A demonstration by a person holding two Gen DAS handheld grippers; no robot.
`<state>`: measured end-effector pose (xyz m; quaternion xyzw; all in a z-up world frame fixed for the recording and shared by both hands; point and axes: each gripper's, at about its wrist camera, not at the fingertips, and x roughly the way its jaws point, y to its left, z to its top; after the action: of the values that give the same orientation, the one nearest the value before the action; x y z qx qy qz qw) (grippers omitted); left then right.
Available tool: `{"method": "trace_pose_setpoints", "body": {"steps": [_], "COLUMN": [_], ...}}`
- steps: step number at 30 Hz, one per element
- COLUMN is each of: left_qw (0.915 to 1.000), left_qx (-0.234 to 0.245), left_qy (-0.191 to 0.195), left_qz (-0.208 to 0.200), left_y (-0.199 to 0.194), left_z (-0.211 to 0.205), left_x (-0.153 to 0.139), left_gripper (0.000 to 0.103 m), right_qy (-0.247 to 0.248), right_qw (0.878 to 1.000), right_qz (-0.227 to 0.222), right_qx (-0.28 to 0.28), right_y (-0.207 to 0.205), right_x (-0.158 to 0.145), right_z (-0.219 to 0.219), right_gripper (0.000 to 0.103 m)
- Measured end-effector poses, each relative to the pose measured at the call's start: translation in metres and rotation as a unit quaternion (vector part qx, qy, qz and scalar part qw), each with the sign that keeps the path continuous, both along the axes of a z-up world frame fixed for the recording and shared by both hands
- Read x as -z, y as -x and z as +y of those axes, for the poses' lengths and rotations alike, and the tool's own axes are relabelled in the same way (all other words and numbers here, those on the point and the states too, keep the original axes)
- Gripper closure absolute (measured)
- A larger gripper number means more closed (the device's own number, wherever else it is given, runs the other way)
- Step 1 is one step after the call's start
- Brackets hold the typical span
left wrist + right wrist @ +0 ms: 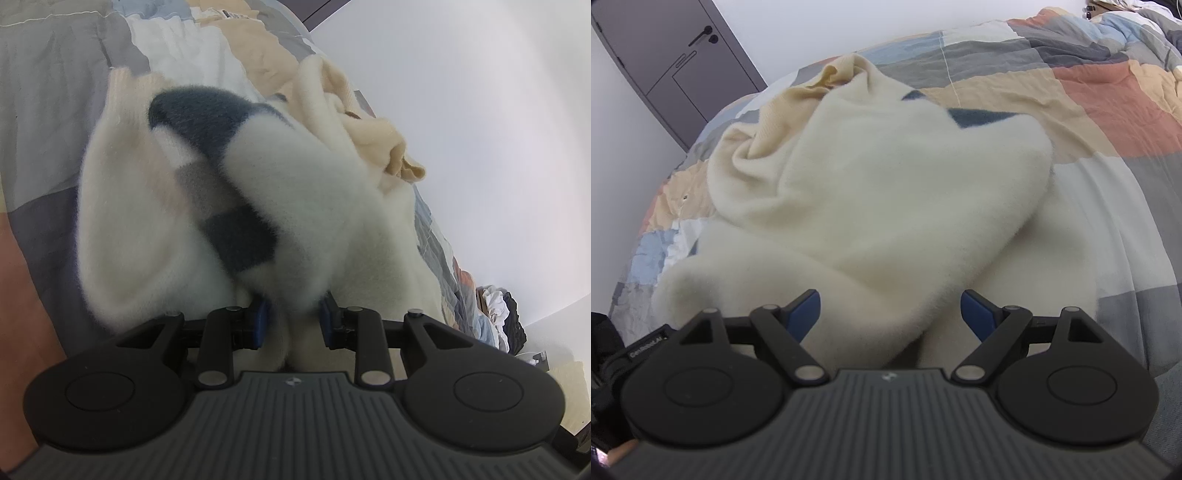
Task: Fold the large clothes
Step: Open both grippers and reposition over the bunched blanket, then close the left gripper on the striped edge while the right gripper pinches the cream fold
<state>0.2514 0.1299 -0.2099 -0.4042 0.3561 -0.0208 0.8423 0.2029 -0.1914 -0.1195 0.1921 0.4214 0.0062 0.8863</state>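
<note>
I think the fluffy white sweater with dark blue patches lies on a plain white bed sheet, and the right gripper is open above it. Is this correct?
Not quite. The sweater lies on a patchwork quilt of grey, orange, beige and white blocks, not a plain white sheet; the right wrist view shows this clearly. The rest holds: the sweater is fluffy white with dark blue patches, and the right gripper is open above it.

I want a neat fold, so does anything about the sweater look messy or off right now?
Yes. The fuzzy cream sweater lies bunched on the patchwork quilt, one sleeve flopped across its body and fabric heaped in crumpled folds.
</note>
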Motion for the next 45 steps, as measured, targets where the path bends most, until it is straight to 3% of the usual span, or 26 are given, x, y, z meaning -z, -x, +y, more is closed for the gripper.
{"method": "trace_pose_setpoints", "body": {"steps": [9,15,21,25,30,34,36,39,41,45], "left_qw": [0.9998,0.9999,0.9999,0.9999,0.9996,0.9993,0.9991,0.9973,0.9959,0.9945], "left_qx": [0.006,0.004,0.007,0.011,0.022,0.03,0.042,0.065,0.08,0.06], "left_qy": [-0.016,-0.008,-0.004,0.008,0.014,0.021,0.008,-0.025,-0.024,-0.05], "left_qz": [-0.005,-0.004,-0.007,-0.011,-0.011,-0.01,0.005,0.023,0.035,0.069], "left_y": [0.001,0.0,0.006,0.013,0.029,0.033,0.03,0.025,0.022,0.018], "left_z": [-0.004,-0.001,0.0,-0.002,-0.008,-0.011,-0.014,-0.025,-0.029,-0.029], "left_x": [-0.002,-0.002,-0.004,-0.006,-0.006,-0.008,-0.005,-0.002,0.003,0.012], "left_gripper": [0.07,0.07,0.066,0.052,0.048,0.048,0.048,0.048,0.048,0.051], "right_qy": [0.008,0.006,-0.036,-0.066,-0.116,-0.192,-0.224,-0.254,-0.282,-0.278], "right_qw": [1.0,1.0,0.999,0.997,0.993,0.981,0.974,0.966,0.958,0.958], "right_qz": [-0.024,-0.012,0.019,0.034,0.016,-0.003,-0.013,-0.029,-0.035,-0.053], "right_qx": [0.013,-0.001,0.012,-0.01,-0.018,-0.03,-0.039,-0.043,-0.042,-0.045], "right_y": [0.005,0.003,0.004,-0.002,-0.002,-0.004,-0.008,-0.021,-0.034,-0.06], "right_x": [-0.005,0.0,0.016,0.034,0.043,0.045,0.043,0.032,0.023,-0.001], "right_z": [-0.002,0.0,-0.008,-0.012,-0.021,-0.028,-0.029,-0.032,-0.036,-0.04], "right_gripper": [0.018,0.018,0.018,0.017,0.016,0.017,0.026,0.027,0.027,0.027]}}
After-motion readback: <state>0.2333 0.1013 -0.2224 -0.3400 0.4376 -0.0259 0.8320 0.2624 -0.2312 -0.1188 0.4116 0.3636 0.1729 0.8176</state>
